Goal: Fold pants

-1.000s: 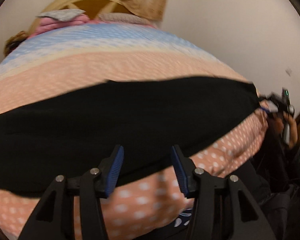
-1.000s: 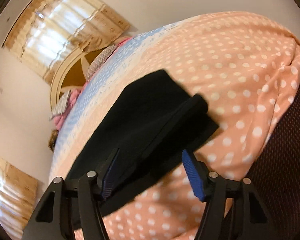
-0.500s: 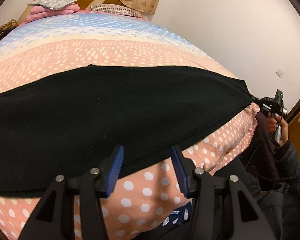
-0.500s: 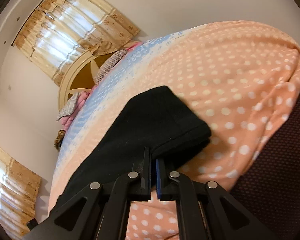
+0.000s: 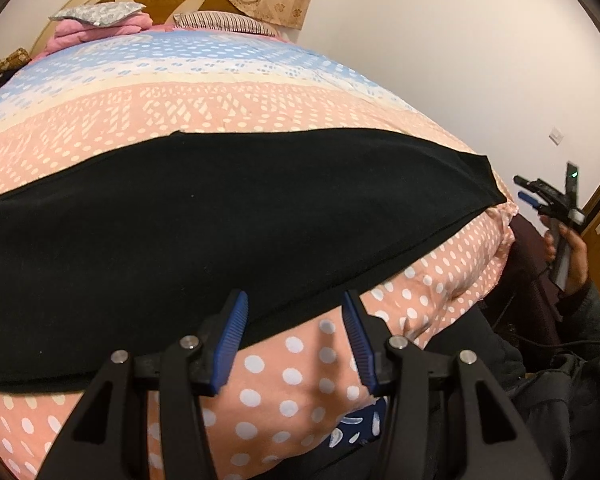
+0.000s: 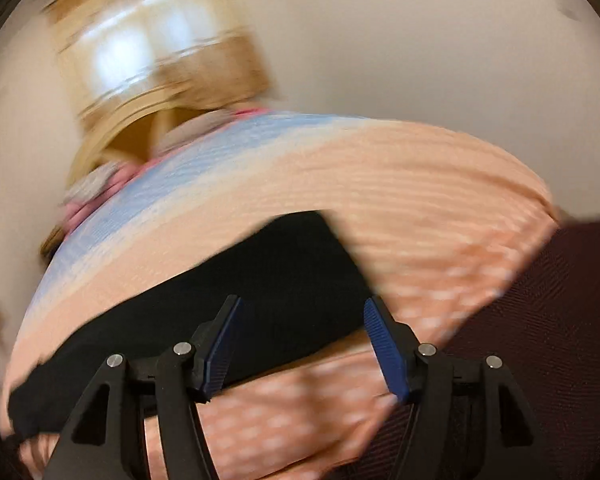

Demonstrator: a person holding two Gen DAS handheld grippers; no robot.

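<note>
Both grippers gape empty: my right gripper (image 6: 302, 344), clamped on the pants' (image 5: 228, 224) end half a second ago, just opened. Left gripper (image 5: 292, 344) unchanged. Pants flat along bed's (image 5: 292, 384) near edge; pillows (image 5: 100, 20) by headboard.

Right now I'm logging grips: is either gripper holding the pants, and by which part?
Neither. The left gripper is open over the pants' near edge; the right gripper, jaws just opened, is empty off their end.
</note>
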